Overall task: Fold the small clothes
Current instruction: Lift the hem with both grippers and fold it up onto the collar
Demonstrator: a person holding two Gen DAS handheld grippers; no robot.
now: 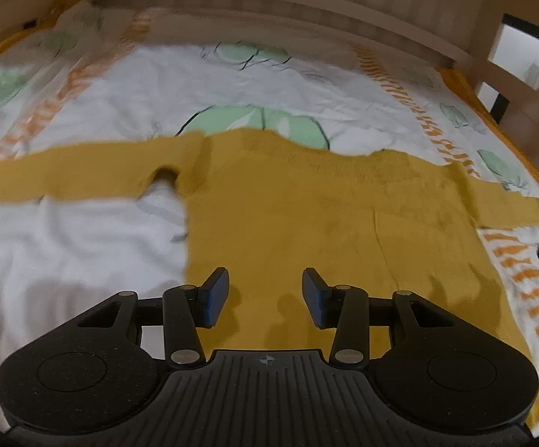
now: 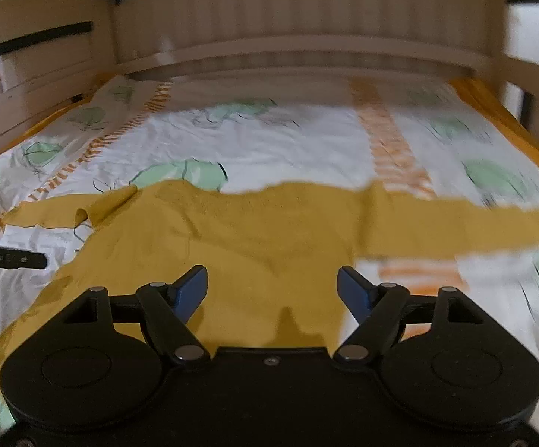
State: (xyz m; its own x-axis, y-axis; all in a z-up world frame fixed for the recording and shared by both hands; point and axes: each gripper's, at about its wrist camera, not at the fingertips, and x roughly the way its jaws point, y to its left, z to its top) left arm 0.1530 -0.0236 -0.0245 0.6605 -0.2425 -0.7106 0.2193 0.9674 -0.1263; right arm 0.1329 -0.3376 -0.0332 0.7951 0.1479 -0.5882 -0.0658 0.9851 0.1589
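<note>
From your left wrist, your left gripper stands open, holding nothing, above the hem of the mustard sweater, spread flat ahead on the leaf-print sheet.

From your right wrist, your right gripper gapes empty over that sweater; a black tool at left carries blurred, unreadable white lettering.

Mustard-yellow sweater, plain. Bedsheet white, green leaf prints, orange striped bands, orange edge. Grippers black, blue pads. Headboard beige, ribbed.
</note>
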